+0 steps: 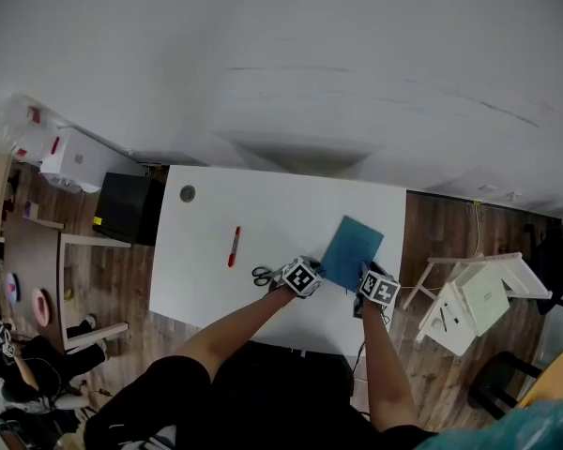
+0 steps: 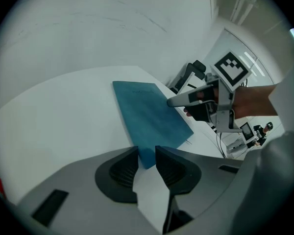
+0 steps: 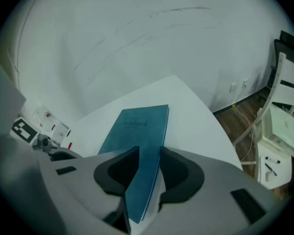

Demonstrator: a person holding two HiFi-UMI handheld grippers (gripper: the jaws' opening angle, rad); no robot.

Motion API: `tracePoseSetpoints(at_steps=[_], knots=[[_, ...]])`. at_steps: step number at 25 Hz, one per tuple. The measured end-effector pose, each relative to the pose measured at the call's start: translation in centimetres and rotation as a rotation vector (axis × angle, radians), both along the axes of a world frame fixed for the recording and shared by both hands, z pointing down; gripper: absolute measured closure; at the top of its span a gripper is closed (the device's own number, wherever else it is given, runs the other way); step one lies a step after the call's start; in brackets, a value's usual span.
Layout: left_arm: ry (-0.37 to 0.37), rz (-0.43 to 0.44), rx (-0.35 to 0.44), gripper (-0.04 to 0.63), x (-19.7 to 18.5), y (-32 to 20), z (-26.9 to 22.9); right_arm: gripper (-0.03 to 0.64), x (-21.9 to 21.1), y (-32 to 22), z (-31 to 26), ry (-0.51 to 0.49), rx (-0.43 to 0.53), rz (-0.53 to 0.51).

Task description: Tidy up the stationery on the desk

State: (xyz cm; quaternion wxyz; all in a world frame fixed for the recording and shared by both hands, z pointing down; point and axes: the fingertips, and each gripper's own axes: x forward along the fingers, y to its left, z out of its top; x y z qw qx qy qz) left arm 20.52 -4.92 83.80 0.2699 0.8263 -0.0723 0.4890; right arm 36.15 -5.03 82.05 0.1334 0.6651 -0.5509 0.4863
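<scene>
Notebook clamped by one edge on white desk

Head view: the right gripper (image 1: 370, 279) clamps the near edge of the teal notebook (image 1: 352, 249) at the front right of the desk (image 1: 291, 204). The left gripper (image 1: 310, 275) sits just beside the notebook's other near corner. Scissors (image 1: 262, 275) and a red pen (image 1: 234, 247) lie to the left.

Left gripper view: jaws apart, the notebook's corner in the gap, unpinched.

Right gripper view: pads pressed on the tilted cover.

Held at one edge only, the notebook could sag, swing and slip free. The left forearm, close above the scissors, could nudge them.
</scene>
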Motion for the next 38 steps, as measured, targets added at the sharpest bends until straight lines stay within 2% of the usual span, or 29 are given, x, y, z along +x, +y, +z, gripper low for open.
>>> tracePoseSetpoints(at_steps=[4,6,10,13,15,17,23,29,38], knots=[[0.016,0.022,0.042,0.485,0.5,2.0,-1.2,0.488,0.2,0.6,0.1,0.03,-0.008,-0.053],[0.017,0.008,0.028,0.485,0.2,3.2,-1.1,0.488,-0.1,1.1,0.1,0.035,-0.011,-0.071],[0.075,-0.084,-0.06,0.485,-0.1,4.9,-1.2,0.488,-1.1,2.4,0.3,0.048,-0.023,-0.13],[0.109,-0.181,-0.087,0.484,-0.3,3.9,-1.4,0.486,-1.3,3.1,0.5,0.036,-0.016,-0.13],[0.12,-0.216,-0.11,0.482,-0.1,3.7,-1.4,0.487,-1.4,3.2,0.5,0.029,-0.01,-0.132],[0.118,-0.222,-0.117,0.479,0.1,3.9,-1.3,0.487,-1.7,3.2,0.4,0.015,-0.006,-0.143],[0.1,-0.26,-0.053,0.477,-0.4,5.0,-1.1,0.487,-2.3,4.4,0.5,-0.015,0.009,-0.148],[0.087,-0.252,-0.086,0.472,-2.5,8.4,-1.2,0.486,-4.5,7.1,0.3,-0.025,0.009,-0.146],[0.073,-0.299,-0.094,0.471,-7.1,11.4,-1.0,0.486,-9.4,11.2,0.4,0.001,-0.018,-0.131]])
